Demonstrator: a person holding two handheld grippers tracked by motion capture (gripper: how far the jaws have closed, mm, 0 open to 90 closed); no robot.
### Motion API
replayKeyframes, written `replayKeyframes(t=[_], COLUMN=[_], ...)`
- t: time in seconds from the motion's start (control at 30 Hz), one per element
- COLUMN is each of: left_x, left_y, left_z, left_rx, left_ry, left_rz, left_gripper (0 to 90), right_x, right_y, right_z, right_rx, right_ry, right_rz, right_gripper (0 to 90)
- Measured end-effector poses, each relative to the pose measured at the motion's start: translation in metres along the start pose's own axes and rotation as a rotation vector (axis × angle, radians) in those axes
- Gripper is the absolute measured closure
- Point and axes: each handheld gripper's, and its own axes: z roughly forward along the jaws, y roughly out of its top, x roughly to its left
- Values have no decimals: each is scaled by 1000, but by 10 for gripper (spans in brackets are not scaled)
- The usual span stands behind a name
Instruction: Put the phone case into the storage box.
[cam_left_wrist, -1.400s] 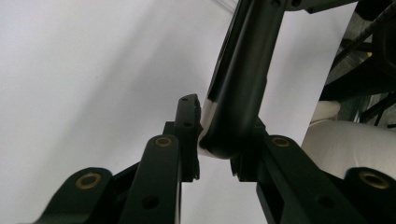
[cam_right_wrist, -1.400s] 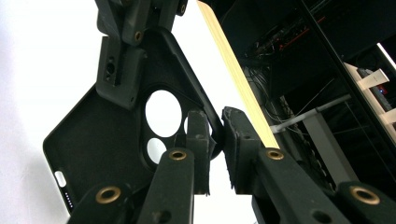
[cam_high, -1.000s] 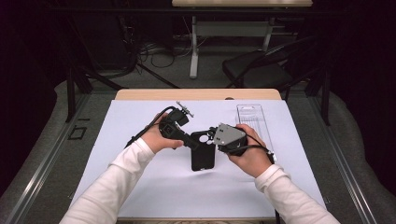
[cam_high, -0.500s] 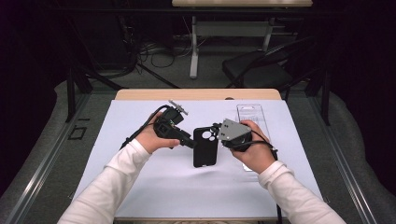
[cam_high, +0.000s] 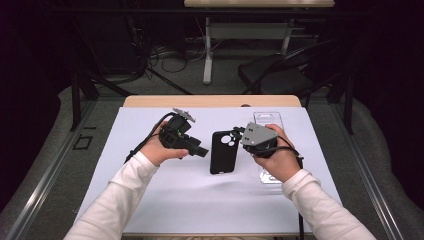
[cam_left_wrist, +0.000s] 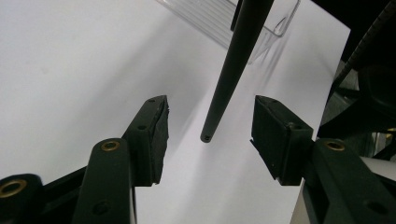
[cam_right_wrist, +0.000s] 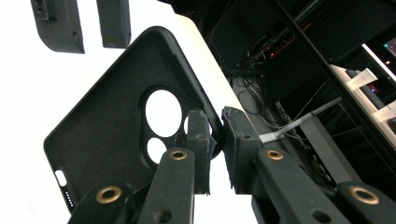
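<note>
A white sheet (cam_high: 150, 200) covers most of the desk (cam_high: 210, 101), whose bare wooden edge shows along the far side. A clear plastic tray (cam_high: 267, 120) lies on the sheet toward the far right; in the left gripper view its ribbed transparent wall (cam_left_wrist: 219, 18) shows at the top. Beyond the desk, cables (cam_high: 165, 55) trail over the grey floor, beside a white desk leg (cam_high: 207, 55) and a dark chair (cam_high: 280, 75).

High view: white table (cam_high: 150, 200) bright and evenly lit from above, room behind in upper frame nearly black. Soft, short shadows. Both gripper views: table blows out to white glare, near jaws slightly soft, dark background upper right murky. Mild edge distortion.
</note>
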Motion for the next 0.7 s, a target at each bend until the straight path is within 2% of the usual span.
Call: replayKeyframes(t=[0.2,0.47,0.53,0.67,0.7], left_x=[0,-1,-2,-6,-6], left_y=[-7,-18,-21,-26,-28], left_z=[-4,-9,-10,-12,-12], left_rx=[-33,-96,-132,-133,-134], left_ry=[4,40,54,53,58], left_rz=[3,9,34,45,37], left_gripper=[433,390,388,379,380], right_x=[-6,-14,-16,-20,-21], right_y=[-3,-7,-8,-8,-9], right_z=[-5,-9,-10,-12,-13], right_rx=[-5,-7,-8,-10,-13], right_ry=[-17,-35,-40,-46,-49], right_rz=[4,3,-3,-5,-6], right_gripper=[814,814,814,814,814])
